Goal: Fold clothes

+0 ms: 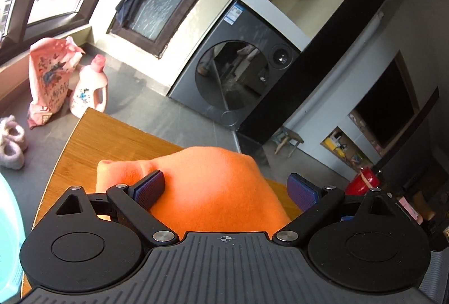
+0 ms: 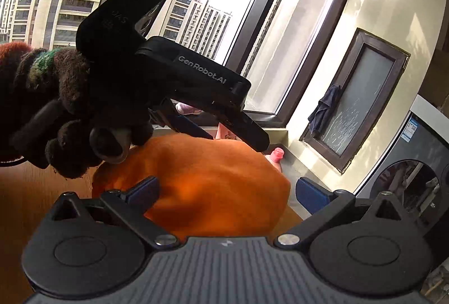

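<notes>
An orange garment [image 1: 213, 186] lies bunched in a rounded heap on the wooden table [image 1: 112, 135]. My left gripper [image 1: 226, 190] is open and straddles the heap, its left pad [image 1: 148, 189] resting against the cloth. In the right wrist view the same garment [image 2: 213, 186] sits between the spread fingers of my right gripper [image 2: 227, 193], which is open too. A hand in a dark knitted glove [image 2: 56, 113] holds the left gripper [image 2: 238, 142] over the far side of the heap, fingers pointing down at it. The garment's underside and near edge are hidden by the gripper bodies.
A grey washing machine [image 1: 238, 74] stands beyond the table. A pink bag [image 1: 50, 79], a pink detergent bottle [image 1: 89, 88] and fluffy slippers [image 1: 11, 144] sit on the floor by the window. A turquoise basket [image 1: 8, 234] shows at the left edge.
</notes>
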A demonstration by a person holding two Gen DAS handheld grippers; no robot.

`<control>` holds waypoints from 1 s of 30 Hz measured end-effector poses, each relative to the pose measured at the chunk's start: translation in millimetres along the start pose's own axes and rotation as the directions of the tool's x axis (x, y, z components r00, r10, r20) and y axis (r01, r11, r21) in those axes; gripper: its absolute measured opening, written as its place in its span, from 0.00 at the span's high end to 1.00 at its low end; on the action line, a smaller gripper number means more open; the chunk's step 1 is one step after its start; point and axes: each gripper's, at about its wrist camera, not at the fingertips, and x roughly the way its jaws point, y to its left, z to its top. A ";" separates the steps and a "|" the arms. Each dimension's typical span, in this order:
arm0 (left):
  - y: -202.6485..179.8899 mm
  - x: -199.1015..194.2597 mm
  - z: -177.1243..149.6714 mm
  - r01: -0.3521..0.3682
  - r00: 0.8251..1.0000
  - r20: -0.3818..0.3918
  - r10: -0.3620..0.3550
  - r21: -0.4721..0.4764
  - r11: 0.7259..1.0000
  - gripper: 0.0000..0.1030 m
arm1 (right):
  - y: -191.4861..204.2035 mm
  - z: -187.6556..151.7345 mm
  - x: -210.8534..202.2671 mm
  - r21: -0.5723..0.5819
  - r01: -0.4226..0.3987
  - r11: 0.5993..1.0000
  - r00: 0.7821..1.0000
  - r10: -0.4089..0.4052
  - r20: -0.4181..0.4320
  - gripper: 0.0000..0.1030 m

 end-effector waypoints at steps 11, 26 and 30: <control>-8.0 12.1 -7.1 -0.112 0.994 0.017 0.111 0.092 0.989 0.05 | -23.5 -24.2 34.2 0.277 -0.041 0.960 0.998 0.051 -0.029 0.00; -109.8 -113.8 -111.4 -0.454 0.888 0.166 0.428 0.174 0.874 0.00 | -13.4 -72.1 -70.8 0.577 0.005 0.817 1.000 -0.007 0.001 0.00; -121.6 -113.2 -155.3 -0.535 0.845 0.115 0.522 0.170 0.828 0.00 | -3.1 -89.0 -101.5 0.591 0.039 0.806 0.999 -0.010 -0.052 0.00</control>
